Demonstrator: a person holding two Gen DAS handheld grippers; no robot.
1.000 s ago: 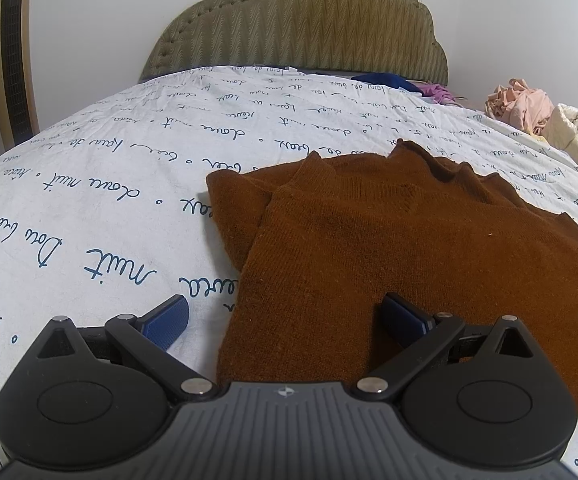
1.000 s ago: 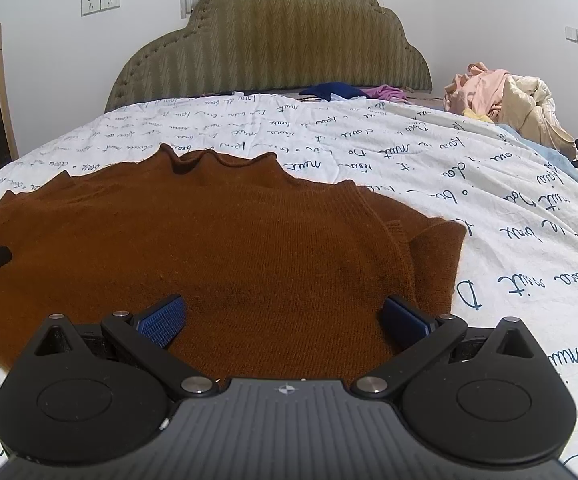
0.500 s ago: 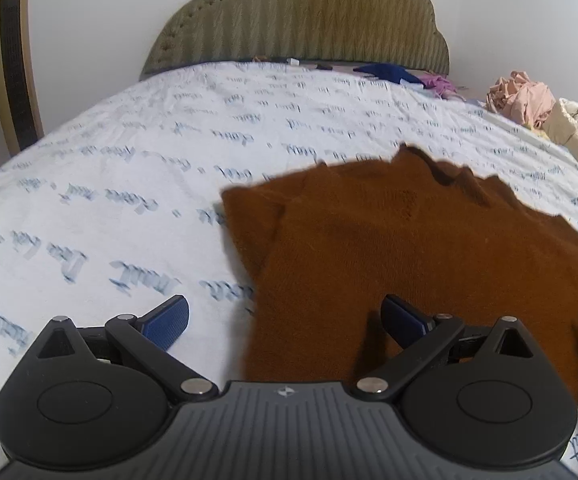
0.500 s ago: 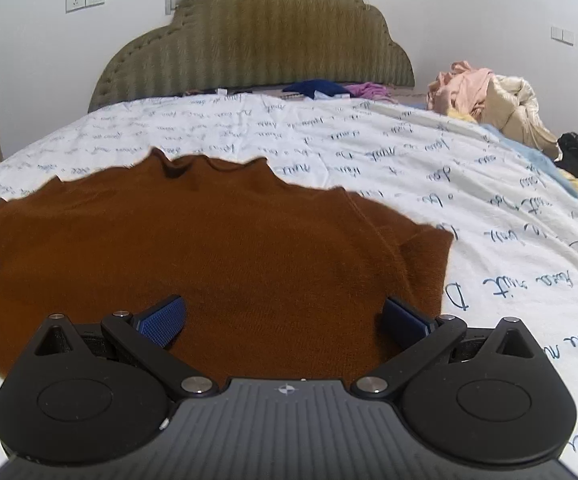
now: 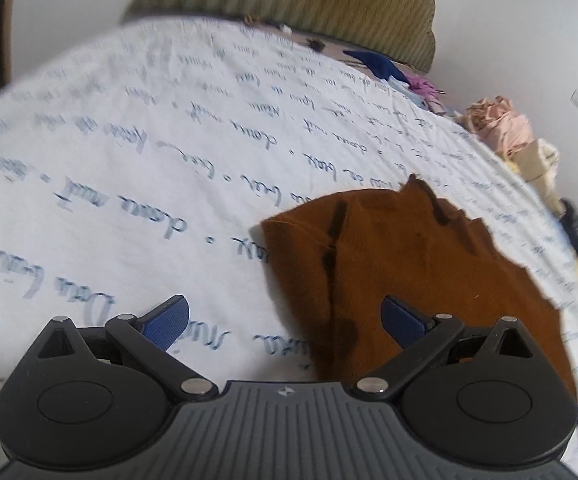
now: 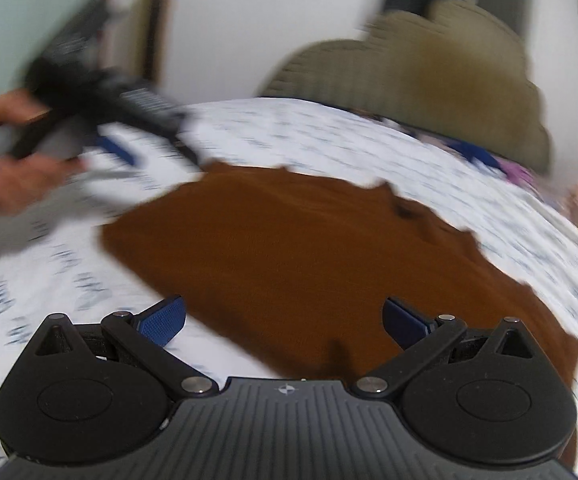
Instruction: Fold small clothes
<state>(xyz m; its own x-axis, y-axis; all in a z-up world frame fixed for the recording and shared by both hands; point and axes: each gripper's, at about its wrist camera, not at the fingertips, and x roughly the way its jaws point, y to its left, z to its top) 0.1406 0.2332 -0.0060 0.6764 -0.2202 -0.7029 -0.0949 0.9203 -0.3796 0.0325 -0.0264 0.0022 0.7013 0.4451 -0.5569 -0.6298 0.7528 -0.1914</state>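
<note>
A rust-brown knit sweater (image 5: 417,272) lies flat on the white printed bedsheet (image 5: 129,168), its sleeves folded in. My left gripper (image 5: 285,318) is open and empty, above the sweater's left edge. My right gripper (image 6: 283,318) is open and empty too, hovering over the near part of the sweater (image 6: 289,248). In the right wrist view the left gripper (image 6: 117,148) appears blurred at upper left, held by a person's hand (image 6: 17,180), above the sheet beside the sweater.
An olive padded headboard (image 5: 289,4) stands at the far end of the bed. Dark blue and purple garments (image 5: 389,68) lie near it. A pile of pink and cream clothes (image 5: 505,132) sits at the bed's right side.
Both grippers have lifted and swung; the views now tilt and are blurred. The left gripper has moved up and left off the sweater. Both stay open; the sweater has not moved.
</note>
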